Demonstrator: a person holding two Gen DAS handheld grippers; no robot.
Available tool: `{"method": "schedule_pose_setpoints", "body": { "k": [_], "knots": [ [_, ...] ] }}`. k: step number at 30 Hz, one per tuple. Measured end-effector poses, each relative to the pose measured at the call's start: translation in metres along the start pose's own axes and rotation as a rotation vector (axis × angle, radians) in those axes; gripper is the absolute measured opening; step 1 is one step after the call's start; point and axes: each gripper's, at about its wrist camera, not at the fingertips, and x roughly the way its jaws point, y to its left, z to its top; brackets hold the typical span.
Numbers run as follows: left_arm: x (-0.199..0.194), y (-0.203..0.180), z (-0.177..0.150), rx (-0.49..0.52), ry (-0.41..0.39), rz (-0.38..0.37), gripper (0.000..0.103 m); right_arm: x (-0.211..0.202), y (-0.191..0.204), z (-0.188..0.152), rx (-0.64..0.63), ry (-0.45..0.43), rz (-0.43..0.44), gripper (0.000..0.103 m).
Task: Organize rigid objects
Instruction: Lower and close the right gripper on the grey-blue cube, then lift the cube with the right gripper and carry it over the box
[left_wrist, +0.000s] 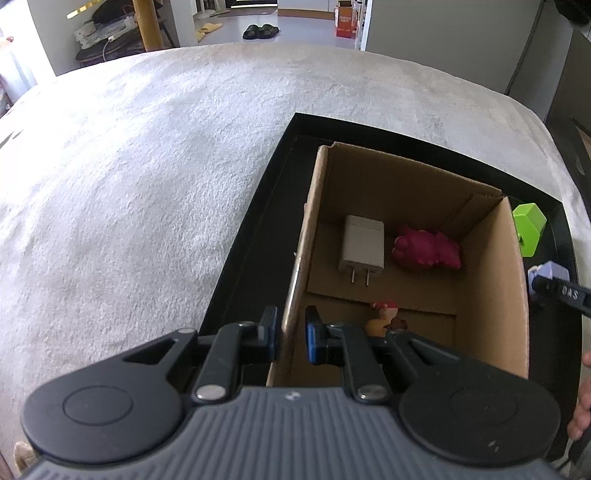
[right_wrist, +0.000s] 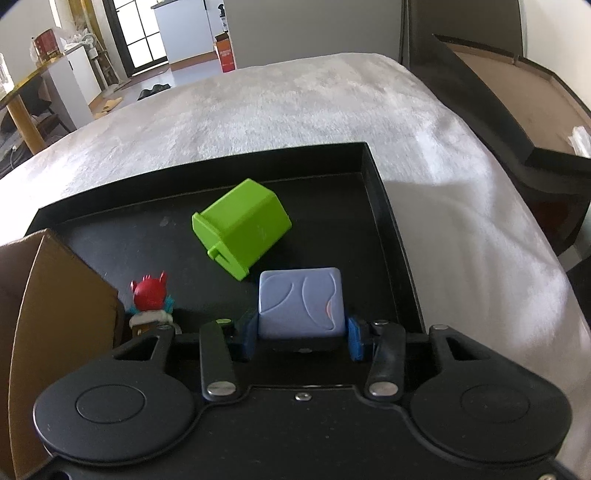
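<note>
My right tool (right_wrist: 300, 338) clenched on the lilac block (right_wrist: 302, 302) in the black tray (right_wrist: 384, 206), my left tool (left_wrist: 291, 334) pinching the cardboard box (left_wrist: 517, 295) wall

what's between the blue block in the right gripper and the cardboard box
Nothing lies flat across the way, but the box's near wall must be cleared. The small red figure stands against that wall, left of the blue block, which sits between the right gripper's fingers.
</note>
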Motion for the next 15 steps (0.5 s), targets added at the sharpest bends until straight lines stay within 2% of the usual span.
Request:
{"method": "schedule_pose_setpoints", "body": {
  "k": [15],
  "knots": [
    [-0.007, 0.003, -0.002, -0.009, -0.019, -0.016, 0.015, -0.035, -0.009, -0.029, 0.036, -0.001, 0.026, 0.043]
  ]
}}
